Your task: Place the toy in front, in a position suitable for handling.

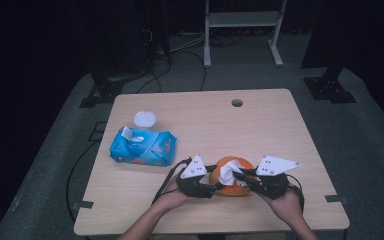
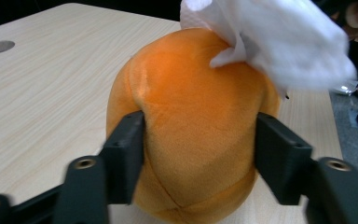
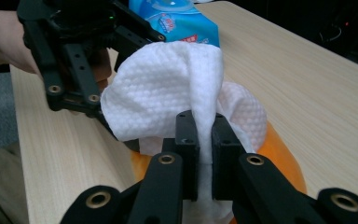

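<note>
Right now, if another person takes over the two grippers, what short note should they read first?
Left gripper: jaws clamp the sides of the orange plush toy, steadying it on the table.
Right gripper: shut on a white wet wipe, draped over the toy's top.
Blue wipe pack: far left, flap open.
Done: wipe pulled out, brought onto toy.
Left: probably wiping the toy.

A recording lab or test room, dim all round. One pale wooden counter (image 1: 260, 125) with a cable hole (image 1: 237, 103) stands alone on grey carpet (image 1: 370, 130). Black stand feet (image 1: 330, 89) sit bolted at its far corners, cables (image 1: 180, 60) run loose over the floor, and a white metal frame (image 1: 242, 30) stands behind.
</note>
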